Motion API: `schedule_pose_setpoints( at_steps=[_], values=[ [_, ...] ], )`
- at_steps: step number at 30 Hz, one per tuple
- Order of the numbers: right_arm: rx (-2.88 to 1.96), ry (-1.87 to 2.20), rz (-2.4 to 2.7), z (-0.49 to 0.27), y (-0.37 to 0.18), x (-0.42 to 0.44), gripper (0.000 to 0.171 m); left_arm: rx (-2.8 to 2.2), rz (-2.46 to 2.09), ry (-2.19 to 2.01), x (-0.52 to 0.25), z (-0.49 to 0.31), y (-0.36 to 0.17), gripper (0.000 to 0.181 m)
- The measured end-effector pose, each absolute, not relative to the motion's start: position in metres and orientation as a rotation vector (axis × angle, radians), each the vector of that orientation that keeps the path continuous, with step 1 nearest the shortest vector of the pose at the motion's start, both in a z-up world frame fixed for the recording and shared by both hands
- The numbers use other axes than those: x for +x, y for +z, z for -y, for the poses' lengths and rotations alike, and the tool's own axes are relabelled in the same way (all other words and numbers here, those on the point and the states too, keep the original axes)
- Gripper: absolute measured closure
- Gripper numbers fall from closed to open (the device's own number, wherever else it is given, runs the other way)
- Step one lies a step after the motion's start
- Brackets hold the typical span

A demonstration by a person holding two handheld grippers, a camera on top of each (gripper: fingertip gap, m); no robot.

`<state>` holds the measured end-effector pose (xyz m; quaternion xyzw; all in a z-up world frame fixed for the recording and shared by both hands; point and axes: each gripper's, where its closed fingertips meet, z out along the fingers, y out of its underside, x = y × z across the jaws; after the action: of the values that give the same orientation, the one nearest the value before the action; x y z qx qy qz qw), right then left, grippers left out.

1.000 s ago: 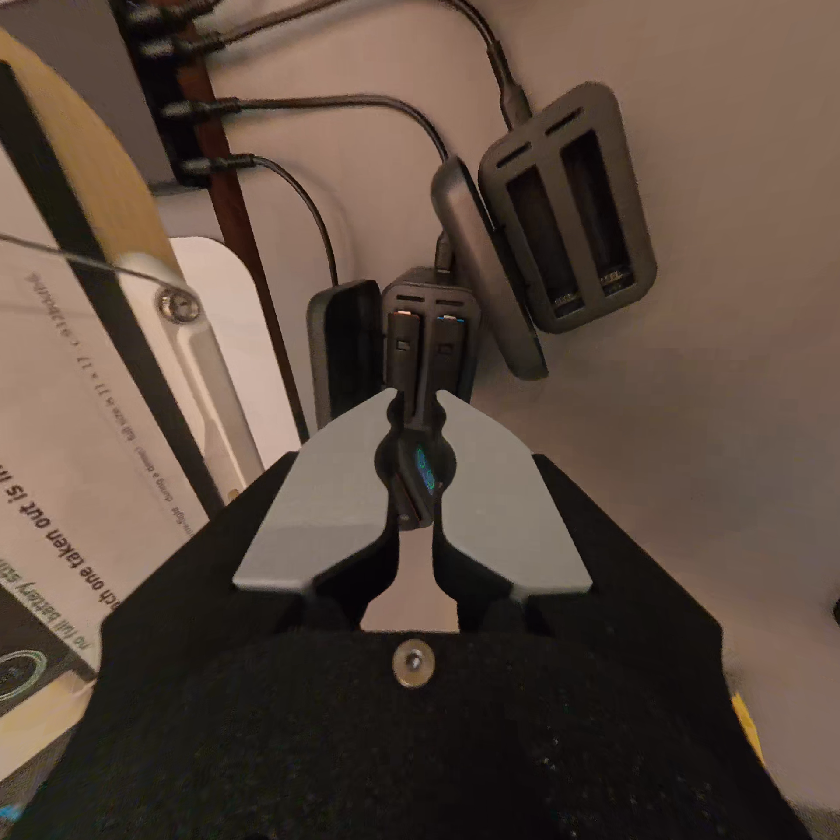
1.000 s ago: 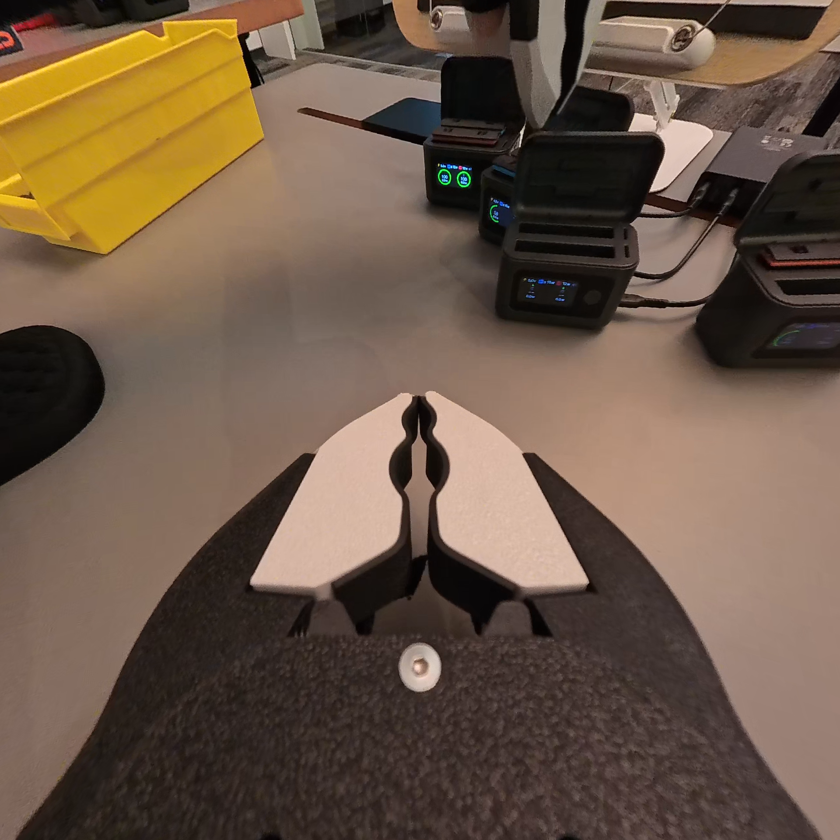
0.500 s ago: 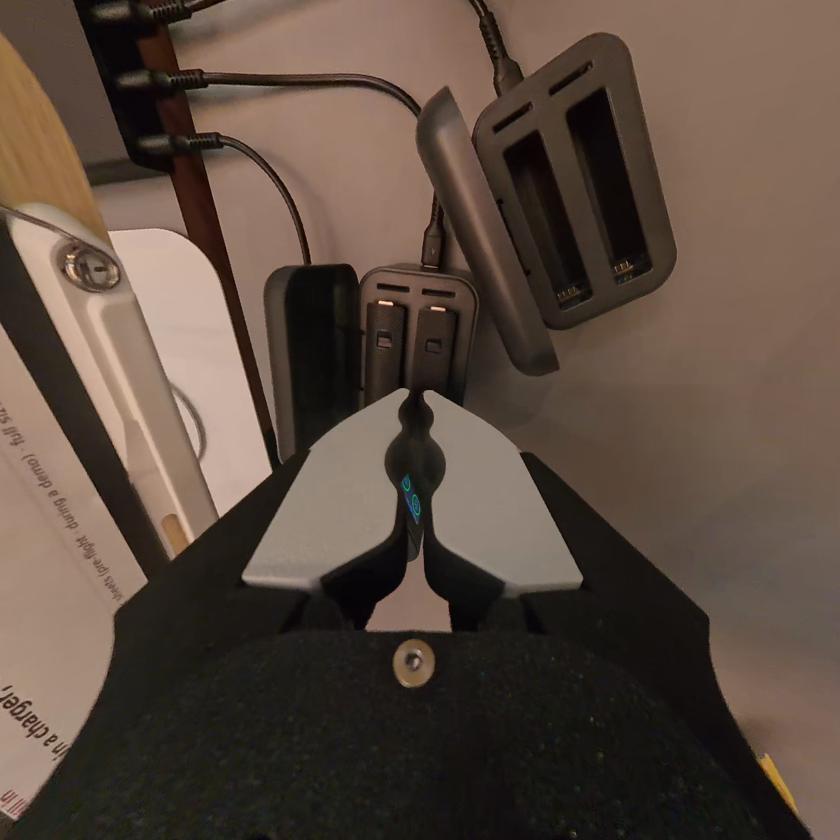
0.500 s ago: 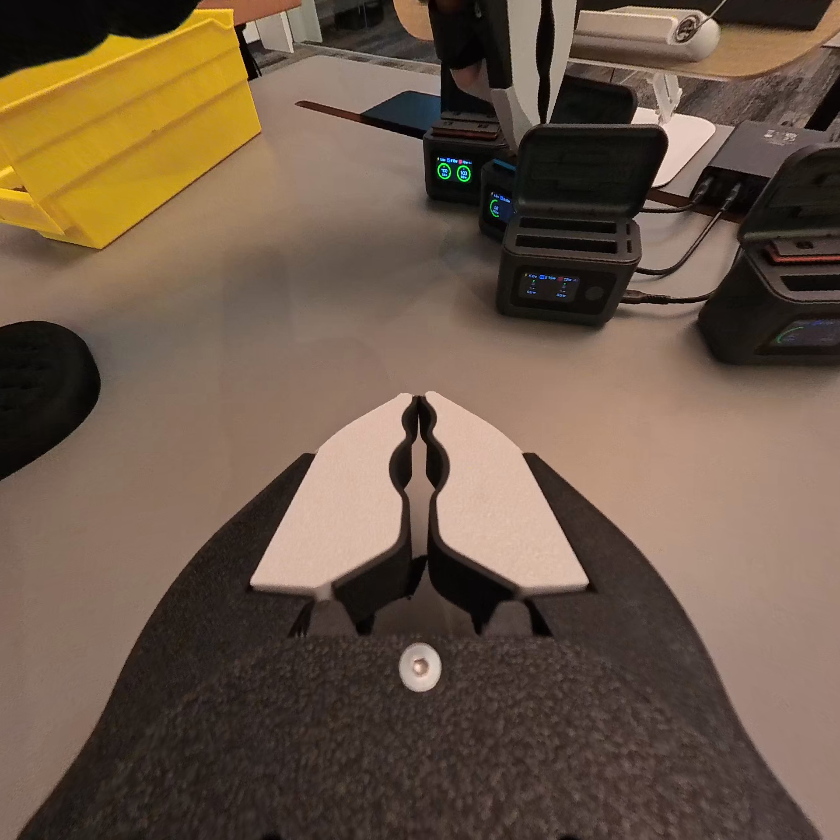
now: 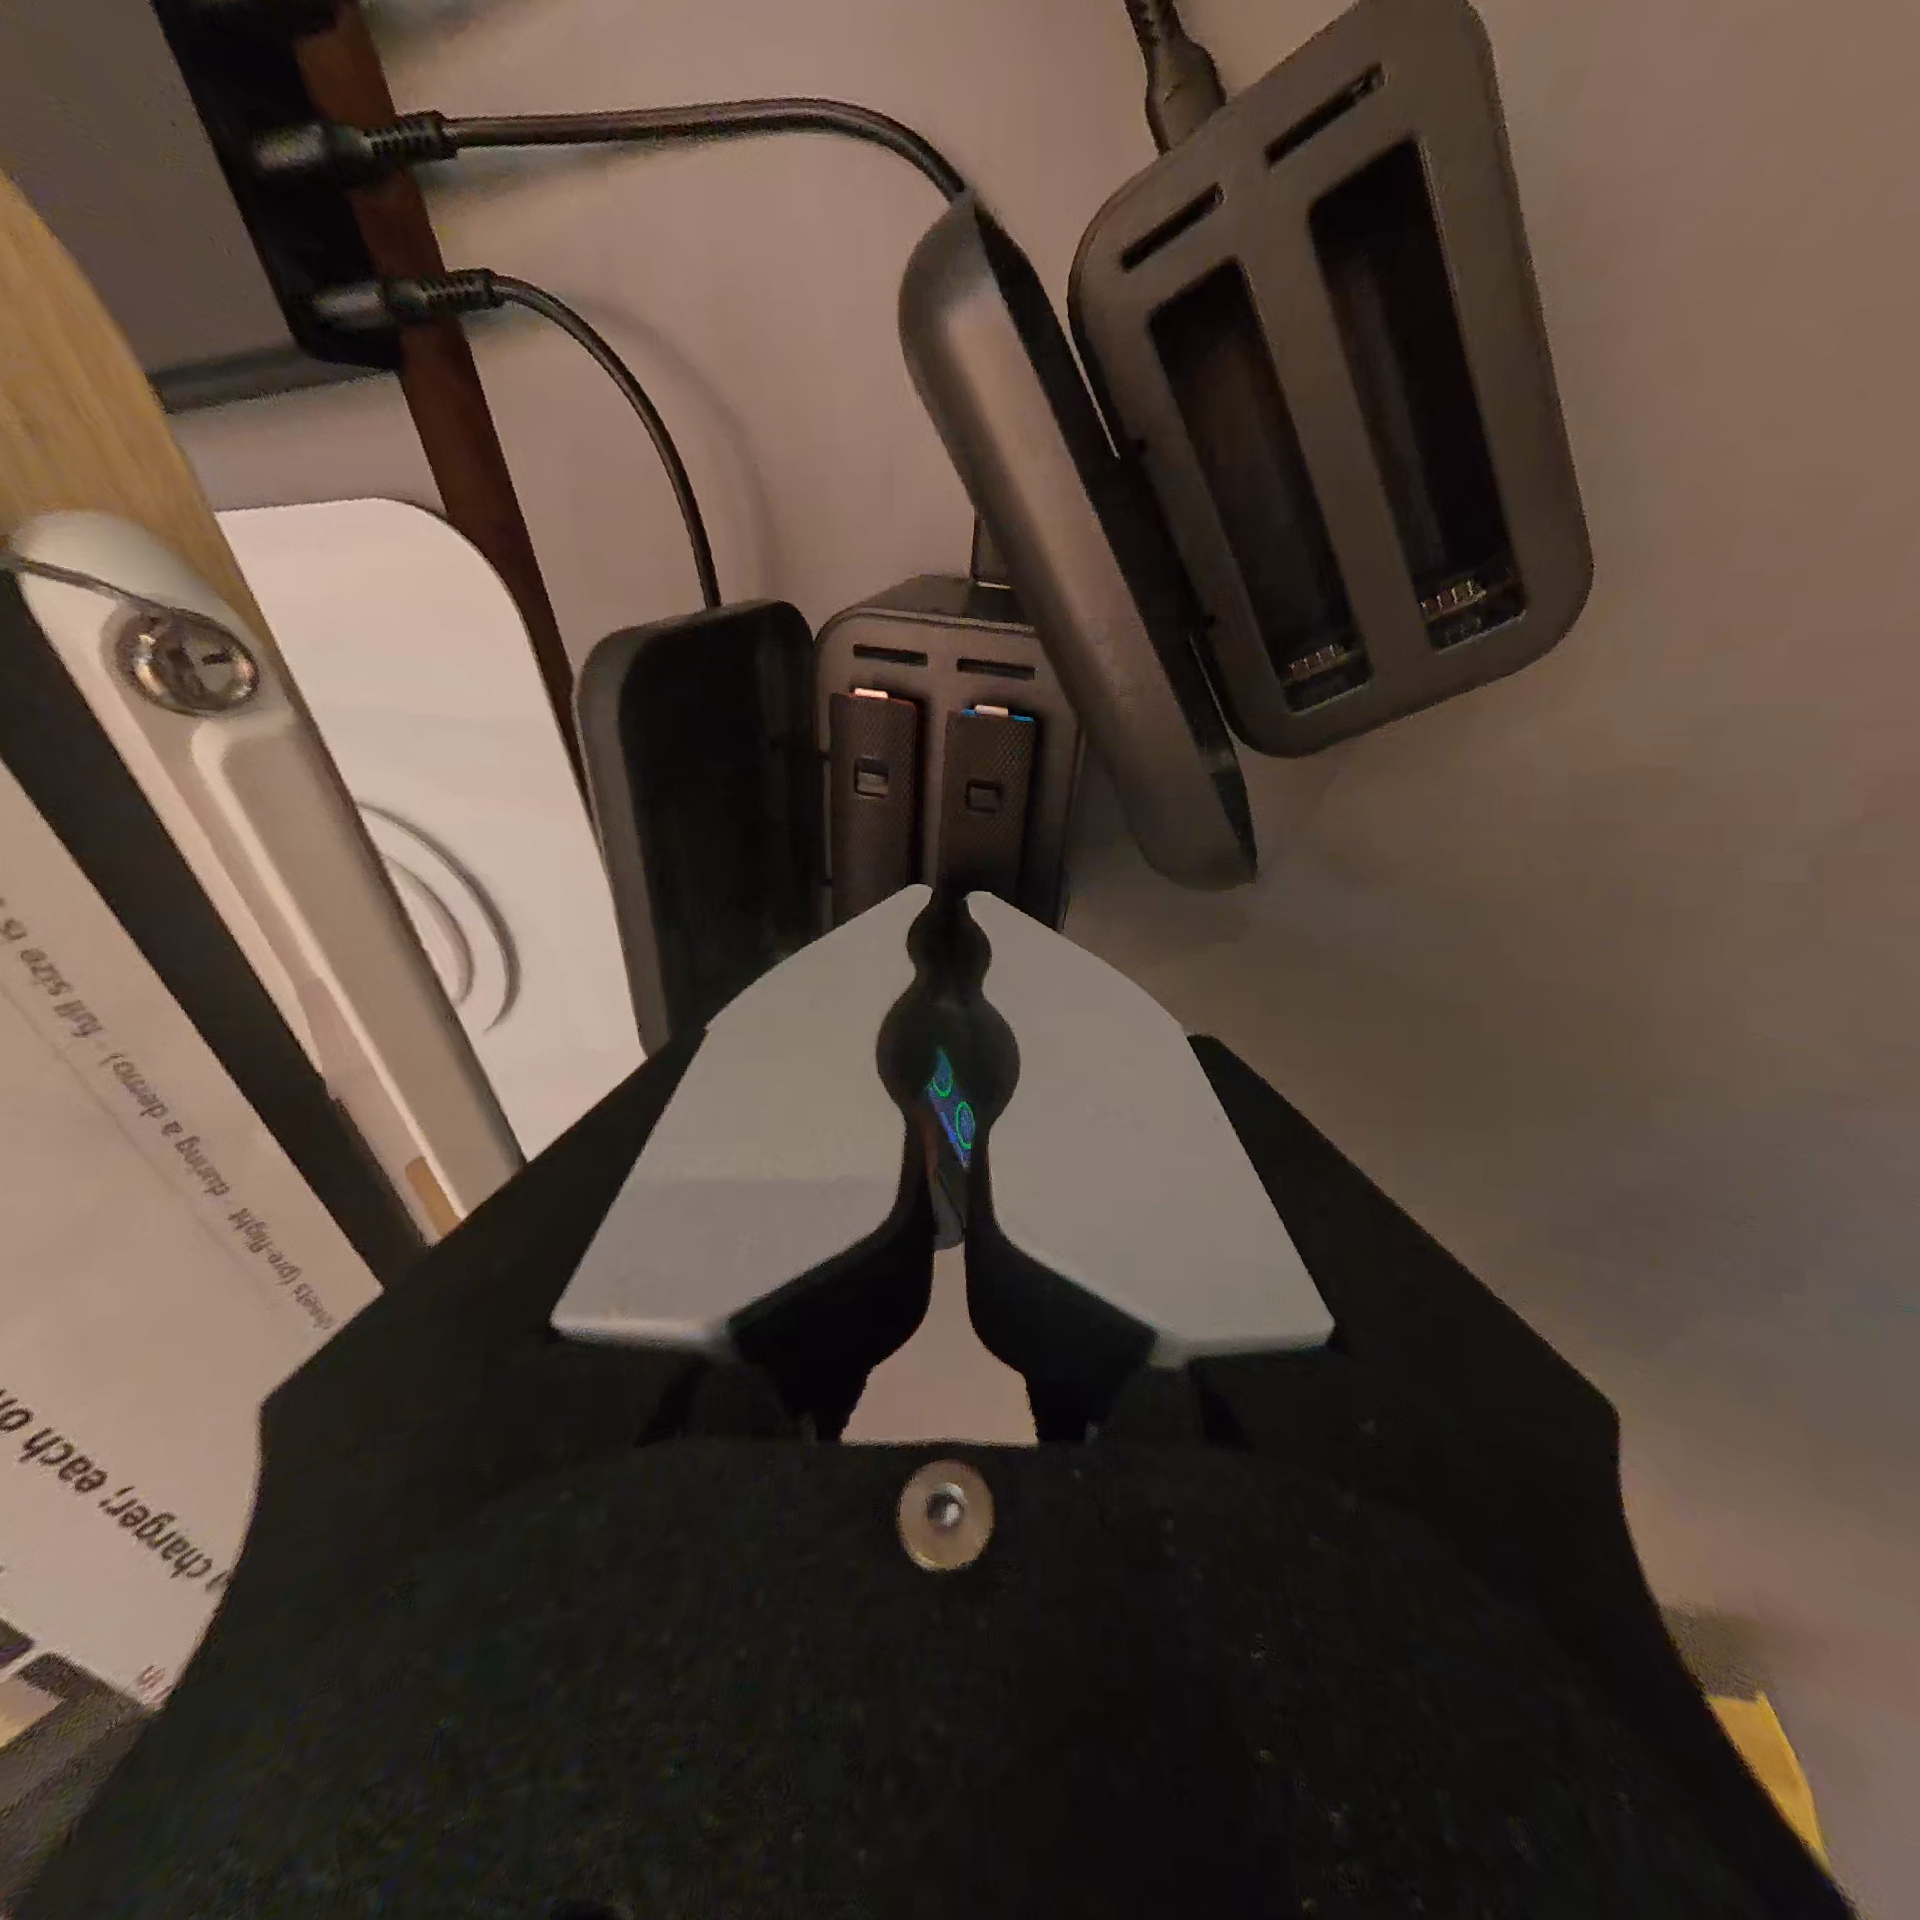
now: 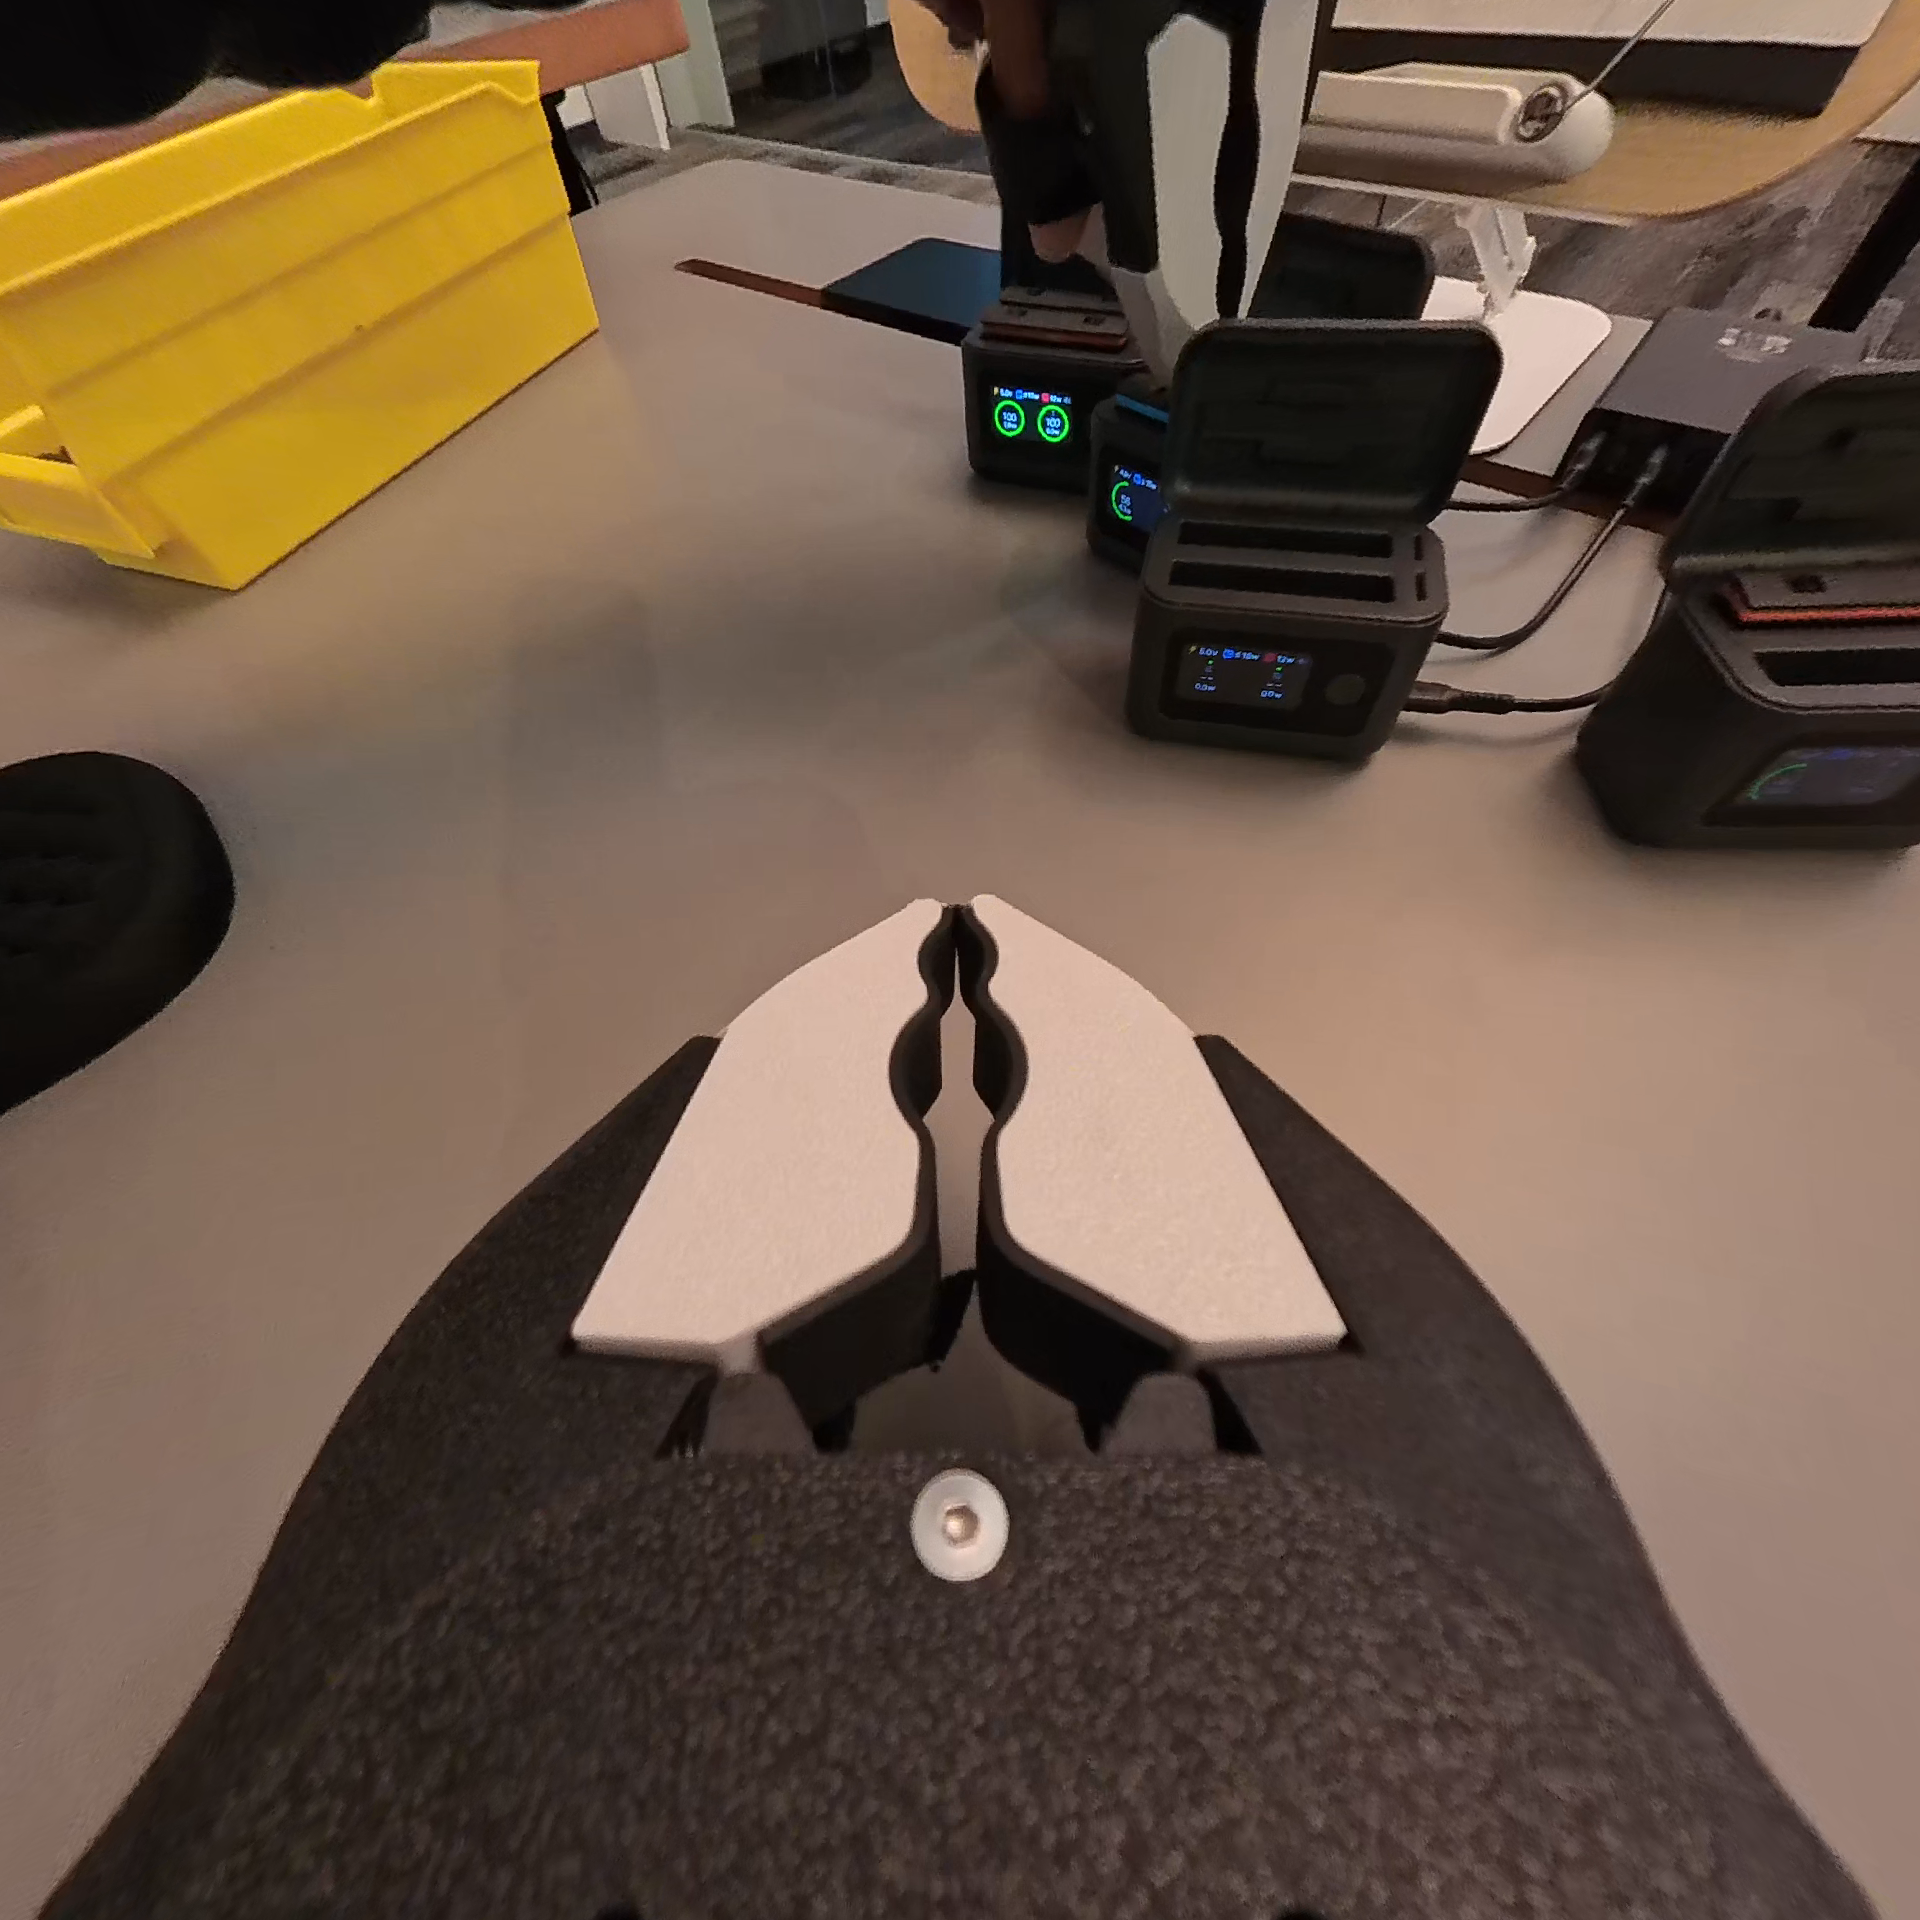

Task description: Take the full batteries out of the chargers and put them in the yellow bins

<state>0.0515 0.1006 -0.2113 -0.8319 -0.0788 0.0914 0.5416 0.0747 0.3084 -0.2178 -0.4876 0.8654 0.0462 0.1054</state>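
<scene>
Batteries: two dark batteries [image 5: 925, 800] seated side by side in the slots of an open charger [image 5: 940, 665], at 12 o'clock just beyond the left hand-held gripper's tips.
Left hand-held gripper [image 5: 953, 904]: points down over that charger; fingers drawn together at the tips, nothing held between them; whether the tips touch the batteries cannot be told. A lit green-ringed display shows through the gap lower between the fingers.
Charger lid [image 5: 707, 810]: swung open, at 11 o'clock from the left tips.
Empty charger [image 5: 1340, 405]: lid open, both slots bare, at 1 o'clock from the left tips, beside the loaded one.
Cables [image 5: 644, 416]: dark, running from a black strip at 11 o'clock to the chargers.
Right hand-held gripper [image 6: 956, 914]: closed on nothing, over bare grey tabletop [image 6: 623, 831], well apart from the chargers.
Yellow bin [image 6: 281, 312]: at 10 o'clock in the right wrist view, on the tabletop, far from both the chargers and the right tips.
Charger row: several open units at 1 to 2 o'clock in the right wrist view; the farthest [image 6: 1034, 416] shows two green rings, with the left hand-held gripper above it.
Black pad [image 6: 94, 914]: at 9 o'clock, on the tabletop edge.
</scene>
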Motion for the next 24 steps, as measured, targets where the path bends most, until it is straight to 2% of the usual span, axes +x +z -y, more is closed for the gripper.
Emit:
schedule_pose_setpoints(
  at_steps=[6,11,17,24],
  values=[
    [-1.969,0.162,0.133,-0.102,-0.210,0.065,0.171,-1.363,-2.361,0.052,0.078,-0.313,-0.205,0.181],
    [-1.949,0.137,0.104,-0.103,-0.207,0.070,0.171,-1.341,-2.056,-0.062,0.052,-0.327,-0.140,0.181],
    [-1.933,0.103,0.117,-0.103,-0.205,0.071,0.171,-1.350,-1.754,-0.096,-0.027,-0.338,-0.063,0.181],
    [-1.942,0.086,0.138,-0.103,-0.208,0.068,0.171,-1.447,-1.607,-0.126,-0.119,-0.336,-0.071,0.181]
  ],
)
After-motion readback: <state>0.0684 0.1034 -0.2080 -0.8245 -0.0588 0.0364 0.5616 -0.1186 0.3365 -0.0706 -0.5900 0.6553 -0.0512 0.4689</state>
